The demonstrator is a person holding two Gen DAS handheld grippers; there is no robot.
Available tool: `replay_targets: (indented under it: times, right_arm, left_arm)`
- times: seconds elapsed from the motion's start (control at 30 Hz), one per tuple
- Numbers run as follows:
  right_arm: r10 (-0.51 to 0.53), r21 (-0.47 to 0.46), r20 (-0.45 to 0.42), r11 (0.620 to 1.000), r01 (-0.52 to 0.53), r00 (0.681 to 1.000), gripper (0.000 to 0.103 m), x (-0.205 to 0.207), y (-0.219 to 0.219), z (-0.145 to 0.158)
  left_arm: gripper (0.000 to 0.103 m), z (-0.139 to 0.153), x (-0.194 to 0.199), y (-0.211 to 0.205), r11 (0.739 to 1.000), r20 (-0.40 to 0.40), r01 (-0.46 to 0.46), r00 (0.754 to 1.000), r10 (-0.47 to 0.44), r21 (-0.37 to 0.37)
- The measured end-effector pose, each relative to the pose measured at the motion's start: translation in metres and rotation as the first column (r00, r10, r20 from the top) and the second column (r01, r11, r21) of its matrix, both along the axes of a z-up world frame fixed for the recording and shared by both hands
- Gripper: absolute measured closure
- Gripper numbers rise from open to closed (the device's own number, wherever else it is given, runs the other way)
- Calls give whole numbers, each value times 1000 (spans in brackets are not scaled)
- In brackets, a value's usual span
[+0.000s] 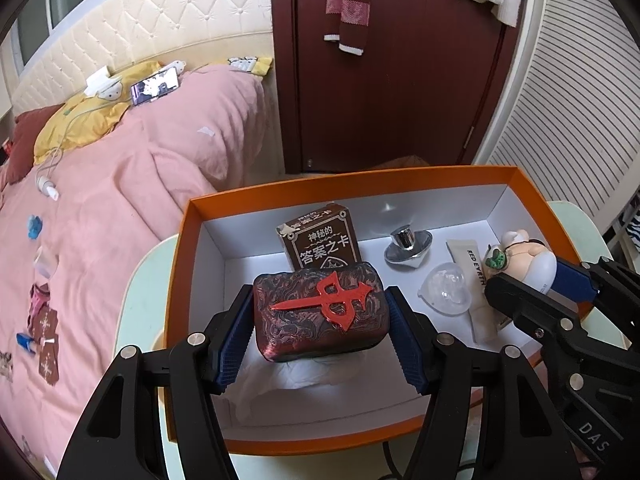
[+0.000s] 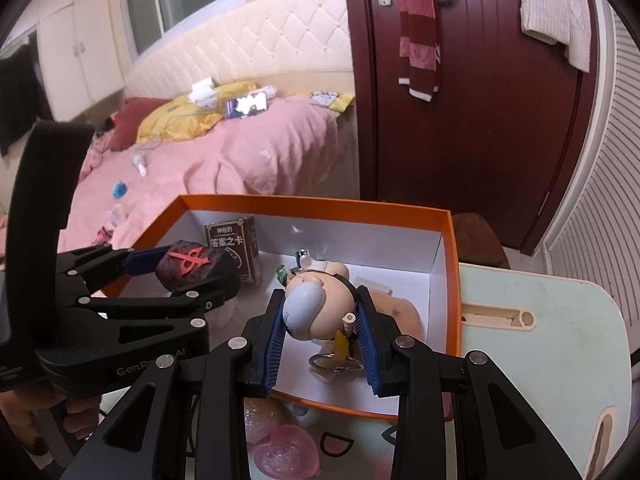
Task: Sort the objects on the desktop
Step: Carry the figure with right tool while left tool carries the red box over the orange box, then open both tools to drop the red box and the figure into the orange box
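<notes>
Left gripper (image 1: 322, 316): jaws clenched on the block (image 1: 322, 312), a dark red marbled piece with a raised red emblem on top. The blue pads (image 1: 234, 344) press its two short sides. The block is held above the box (image 1: 182, 280), over the near-left part of the white floor, where crumpled white paper (image 1: 304, 374) lies beneath it.

Right gripper (image 2: 320, 328): jaws clenched on the figurine (image 2: 316, 304), a pale toy with a white head and a key ring (image 2: 336, 362) hanging at its near end. It is held inside the box near the right wall.

The box is orange outside and white inside, and sits on a pale green table (image 2: 560, 320).

Box contents:
- card pack (image 1: 320, 240), upright, near the far wall, just behind the block;
- spinning top (image 1: 408, 250), chrome, right of the pack;
- clear shell (image 1: 446, 286), near the top;
- tube (image 1: 474, 276), white, lying toward the right wall.

A pink bed (image 1: 120, 200) lies left of the table.
</notes>
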State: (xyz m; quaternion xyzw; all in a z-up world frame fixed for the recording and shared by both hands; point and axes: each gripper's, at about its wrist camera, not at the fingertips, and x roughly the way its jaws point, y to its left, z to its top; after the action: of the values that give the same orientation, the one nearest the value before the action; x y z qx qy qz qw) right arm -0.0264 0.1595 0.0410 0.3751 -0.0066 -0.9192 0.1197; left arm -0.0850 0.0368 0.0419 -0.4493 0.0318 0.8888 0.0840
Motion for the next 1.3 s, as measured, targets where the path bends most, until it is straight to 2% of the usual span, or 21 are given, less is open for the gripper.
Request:
replay_targets:
  times: [0.23,0.27,0.3,0.4,0.5,0.57,0.8,0.87,0.97,1.07,1.3]
  right_arm:
    - [-1,24,-13,1000,1,1000,69,2,-3,-2]
    - [-7,18,-16,1000,8,1000,61,3,-2,-2]
    - [-16,15,-19,1000,16,1000,45,4,-1,-2]
    - [-20,10,-43,1000,20,999,37,8,-1,-1]
    - [-12,14,-71,1000,13,997,36,14,-3,4]
    - [-7,9,-87,1000,7,996,36,17,-4,9]
    - [16,1,-176,1000,-16,984,35,42,-10,37]
    - [23,-15,-183,1000,-26,983,28,52,-11,43]
    - [25,9,-169,1000,-24,985,25,74,-16,45]
    - [8,49,-142,999,-1,990,25,95,-18,38]
    - [-55,46,30,998,53,998,25,117,-5,-6]
  left_arm:
    - [36,1,-1,0,1000,14,-13,1000,13,3]
    - [35,1,-1,0,1000,16,-15,1000,15,4]
    - [35,3,1,-3,1000,4,-20,1000,20,21]
    - [34,11,10,-12,997,-40,-37,998,39,66]
    - [29,20,19,-17,996,-82,-47,995,53,69]
    - [21,28,27,-23,994,-122,-58,990,69,93]
    - [21,57,62,-50,975,-194,-84,973,124,204]
    - [21,61,74,-53,975,-192,-86,973,126,205]
    - [21,60,96,-54,982,-185,-93,975,123,165]
    - [21,46,116,-51,988,-147,-98,982,116,123]
    - [21,-1,138,-38,991,-37,-105,993,108,85]
